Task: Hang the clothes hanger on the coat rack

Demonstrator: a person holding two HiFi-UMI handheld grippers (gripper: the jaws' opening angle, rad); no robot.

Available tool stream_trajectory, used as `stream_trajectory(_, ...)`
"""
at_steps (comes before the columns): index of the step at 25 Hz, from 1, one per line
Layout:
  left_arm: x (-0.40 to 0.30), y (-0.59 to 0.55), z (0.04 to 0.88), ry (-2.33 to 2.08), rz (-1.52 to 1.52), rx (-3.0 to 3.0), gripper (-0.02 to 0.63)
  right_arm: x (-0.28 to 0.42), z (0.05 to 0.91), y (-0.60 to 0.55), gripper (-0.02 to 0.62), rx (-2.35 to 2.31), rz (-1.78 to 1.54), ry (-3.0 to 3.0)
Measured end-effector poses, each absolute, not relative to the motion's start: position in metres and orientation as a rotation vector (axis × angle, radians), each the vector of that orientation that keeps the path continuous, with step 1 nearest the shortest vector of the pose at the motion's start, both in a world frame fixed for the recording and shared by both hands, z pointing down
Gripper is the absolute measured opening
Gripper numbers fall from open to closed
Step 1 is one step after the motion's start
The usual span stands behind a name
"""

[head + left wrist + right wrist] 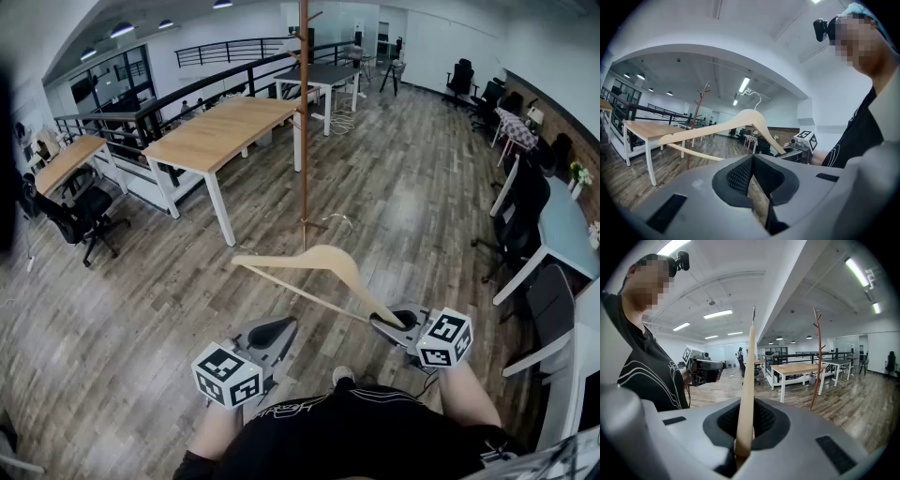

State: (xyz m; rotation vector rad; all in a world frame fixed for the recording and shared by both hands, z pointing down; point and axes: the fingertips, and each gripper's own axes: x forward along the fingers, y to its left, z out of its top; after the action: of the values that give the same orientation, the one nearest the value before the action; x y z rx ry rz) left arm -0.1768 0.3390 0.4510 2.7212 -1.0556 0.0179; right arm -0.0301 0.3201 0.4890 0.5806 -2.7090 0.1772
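Gripping one hanger (323,258): right gripper (387,324); left gripper (273,331) empty; one coat rack (303,141).

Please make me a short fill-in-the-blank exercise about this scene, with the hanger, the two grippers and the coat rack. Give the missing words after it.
1. The right gripper grips one end of the clothes hanger, while the left gripper holds ___.
2. The clothes hanger is made of ___.
3. The coat rack stands on the ___, and the hanger is not on it.

Missing words: nothing; wood; floor.
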Motion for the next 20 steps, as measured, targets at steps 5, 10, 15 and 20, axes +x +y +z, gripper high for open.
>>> stream_trajectory(5,-0.162,0.321,0.454,-1.046,0.022,2.704,0.008,-0.017,0.491,0.306,0.041,0.575,0.179,-2.707)
stream_trajectory(10,-0.149,0.295,0.459,-1.031,0.037,2.678,0.008,-0.004,0.497,0.280,0.041,0.613,0.225,-2.720)
stream_trajectory(15,-0.135,0.255,0.462,-1.021,0.035,2.640,0.008,0.012,0.505,0.245,0.041,0.628,0.261,-2.714)
stream_trajectory(20,-0.117,0.202,0.461,-1.028,0.025,2.604,0.008,0.026,0.505,0.201,0.041,0.613,0.294,-2.745)
